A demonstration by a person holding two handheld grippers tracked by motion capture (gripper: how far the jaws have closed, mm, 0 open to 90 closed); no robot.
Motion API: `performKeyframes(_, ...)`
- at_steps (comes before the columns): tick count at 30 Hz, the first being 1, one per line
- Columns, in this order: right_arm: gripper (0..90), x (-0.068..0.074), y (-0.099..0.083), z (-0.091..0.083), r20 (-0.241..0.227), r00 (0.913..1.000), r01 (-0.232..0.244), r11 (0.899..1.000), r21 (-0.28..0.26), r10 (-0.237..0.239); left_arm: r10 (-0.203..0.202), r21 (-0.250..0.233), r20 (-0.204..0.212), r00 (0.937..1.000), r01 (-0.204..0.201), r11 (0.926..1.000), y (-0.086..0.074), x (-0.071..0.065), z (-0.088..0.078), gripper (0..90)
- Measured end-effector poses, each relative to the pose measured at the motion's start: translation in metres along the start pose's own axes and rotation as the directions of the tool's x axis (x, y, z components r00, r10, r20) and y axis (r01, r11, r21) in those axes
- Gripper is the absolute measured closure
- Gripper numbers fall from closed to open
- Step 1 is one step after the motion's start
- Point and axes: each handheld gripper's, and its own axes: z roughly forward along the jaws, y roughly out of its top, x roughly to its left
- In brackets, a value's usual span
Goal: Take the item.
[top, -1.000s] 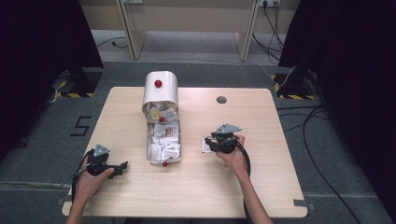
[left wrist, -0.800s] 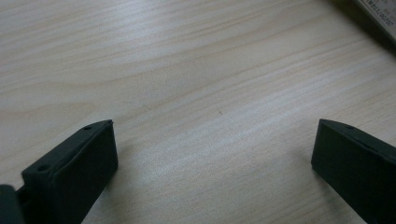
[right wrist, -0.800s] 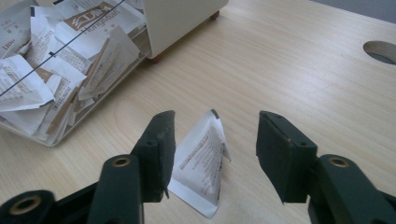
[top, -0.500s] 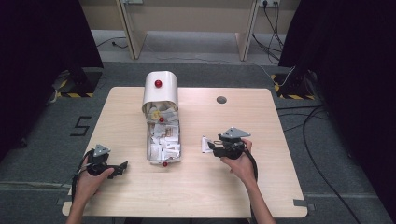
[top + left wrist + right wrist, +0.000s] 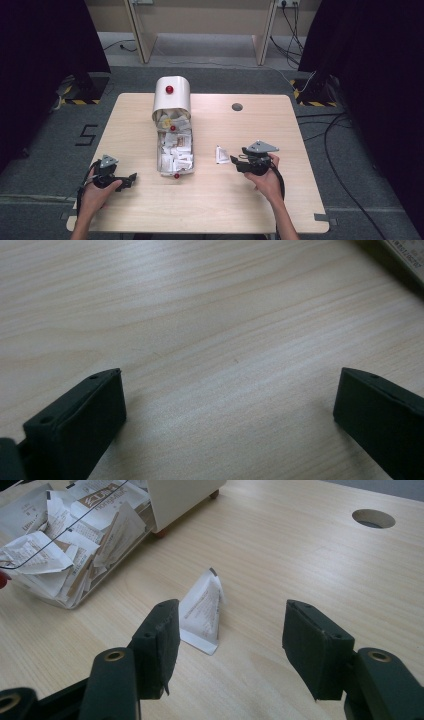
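Single white paper sachet (image 5: 202,611) lies flat on the wooden table (image 5: 300,135), just right of the open clear container (image 5: 175,152) and apart from it; in the high view the same sachet (image 5: 221,154) sits between that container and the right gripper (image 5: 235,161). In the right gripper view the sachet is just ahead of the jaws, nearer the left-hand one, its near corner beside that tip; whether they touch cannot be told. Printed text on its face, too small to read. Right gripper: jaws spread, have just been opening, nothing between them, bare tabletop in the gap. It points toward the container, held by the person's right hand (image 5: 267,182) near the table's front right. The container is packed with more white and brown sachets (image 5: 175,147), heaped and crumpled, a thin wire loop across the top in the right gripper view. A white rounded cover (image 5: 172,97) with a red knob (image 5: 169,89) stands at the container's far end; another red knob (image 5: 176,175) at its near end. Round cable hole (image 5: 237,106) in the table, far right of the cover. Left gripper (image 5: 131,177) rests at the table's front left in the person's left hand (image 5: 97,192), well apart from the sachet; jaws wide apart, empty, over bare wood in the left gripper view.
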Motion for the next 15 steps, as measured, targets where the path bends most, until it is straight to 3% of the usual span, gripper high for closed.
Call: performKeyframes(15, 33.1, 0.0017, -0.0045, -0.0091, 0.007, 0.9997, -0.021, 1.0, -0.006, 0.021, 0.0, 0.0, 0.0, 1.0, 0.0, 1.0, 0.0, 0.0, 0.0, 0.0)
